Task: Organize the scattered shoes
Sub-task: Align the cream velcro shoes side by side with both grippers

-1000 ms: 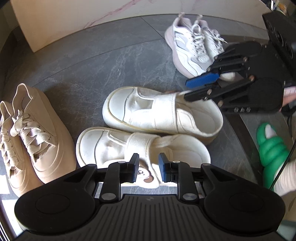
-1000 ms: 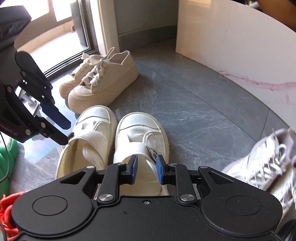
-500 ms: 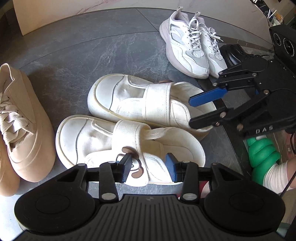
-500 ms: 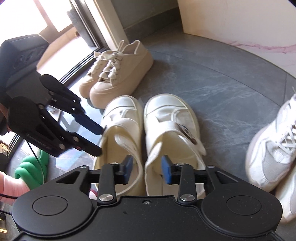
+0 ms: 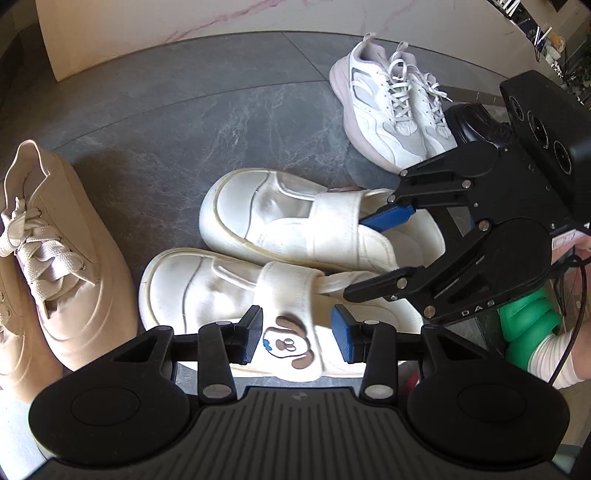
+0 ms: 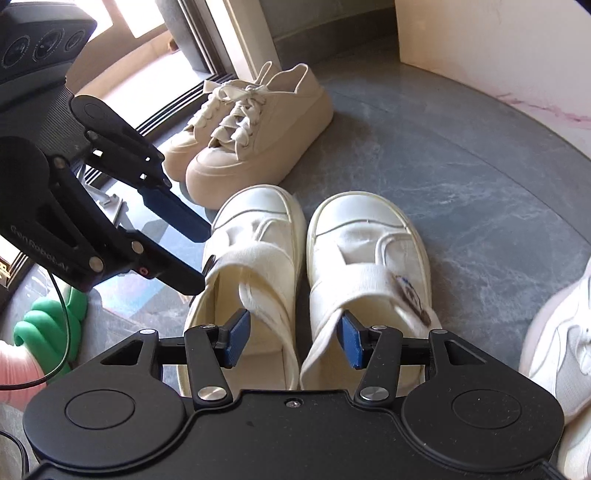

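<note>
Two white strap shoes lie side by side on the grey stone floor, toes the same way. In the left wrist view the near one (image 5: 221, 288) has a dog patch on its strap and the far one (image 5: 280, 218) lies beyond it. My left gripper (image 5: 295, 336) is open, its pads either side of the near shoe's strap, gripping nothing. My right gripper (image 6: 291, 338) is open over the heels of both shoes (image 6: 255, 254) (image 6: 369, 258). It also shows in the left wrist view (image 5: 373, 254), open above the far shoe's heel.
A beige platform sneaker pair (image 5: 55, 258) (image 6: 251, 140) stands left of the white shoes by the window track. A white laced sneaker pair (image 5: 388, 110) sits further right, with a black shoe (image 5: 472, 125) behind. A green object (image 5: 528, 332) lies near the person's leg. A pale marble wall (image 5: 184, 29) bounds the floor.
Both grippers were nearly shut a second ago and have opened wide. Both have pulled back a little from the white shoes, which stay side by side.
</note>
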Demonstrator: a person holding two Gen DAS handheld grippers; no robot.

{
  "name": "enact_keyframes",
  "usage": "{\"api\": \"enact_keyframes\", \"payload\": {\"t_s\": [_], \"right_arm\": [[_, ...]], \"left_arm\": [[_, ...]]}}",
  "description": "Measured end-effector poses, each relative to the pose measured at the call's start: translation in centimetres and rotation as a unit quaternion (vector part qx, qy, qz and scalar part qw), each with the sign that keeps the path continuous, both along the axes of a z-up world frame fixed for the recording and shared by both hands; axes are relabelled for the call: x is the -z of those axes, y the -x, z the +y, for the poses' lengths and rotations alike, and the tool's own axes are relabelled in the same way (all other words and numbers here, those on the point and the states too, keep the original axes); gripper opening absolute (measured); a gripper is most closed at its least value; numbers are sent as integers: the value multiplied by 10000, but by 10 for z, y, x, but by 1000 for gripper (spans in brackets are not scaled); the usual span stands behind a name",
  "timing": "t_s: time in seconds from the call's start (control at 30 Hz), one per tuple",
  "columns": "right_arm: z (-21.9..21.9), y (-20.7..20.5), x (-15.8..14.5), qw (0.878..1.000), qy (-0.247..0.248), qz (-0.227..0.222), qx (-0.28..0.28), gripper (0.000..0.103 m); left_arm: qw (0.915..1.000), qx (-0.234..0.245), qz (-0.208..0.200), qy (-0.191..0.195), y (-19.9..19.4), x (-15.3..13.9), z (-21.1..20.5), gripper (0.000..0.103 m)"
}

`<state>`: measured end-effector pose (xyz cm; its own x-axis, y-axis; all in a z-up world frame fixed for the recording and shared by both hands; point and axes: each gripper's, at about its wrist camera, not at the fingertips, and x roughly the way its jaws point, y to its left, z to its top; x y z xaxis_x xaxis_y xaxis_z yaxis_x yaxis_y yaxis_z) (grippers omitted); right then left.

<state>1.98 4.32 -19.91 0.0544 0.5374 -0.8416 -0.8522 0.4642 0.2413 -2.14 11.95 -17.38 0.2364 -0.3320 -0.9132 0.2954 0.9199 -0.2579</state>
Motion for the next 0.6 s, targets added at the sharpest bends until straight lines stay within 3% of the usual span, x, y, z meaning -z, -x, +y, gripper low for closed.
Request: {"api": "enact_keyframes", "payload": {"t_s": [0.1, 0.3, 0.6], "right_arm": [[2, -8, 1, 9999, -145, -4, -78, 51], [6, -10, -1, 9994, -260, -1, -211, 51], [7, -6, -8, 9980, -205, -265, -541, 52]], "left_arm": [[9995, 308, 85, 26, -2, 11, 1, 39], [9986, 412, 94, 321, -3, 19, 2, 39], [9982, 571, 26, 176, -1, 17, -7, 39]]}}
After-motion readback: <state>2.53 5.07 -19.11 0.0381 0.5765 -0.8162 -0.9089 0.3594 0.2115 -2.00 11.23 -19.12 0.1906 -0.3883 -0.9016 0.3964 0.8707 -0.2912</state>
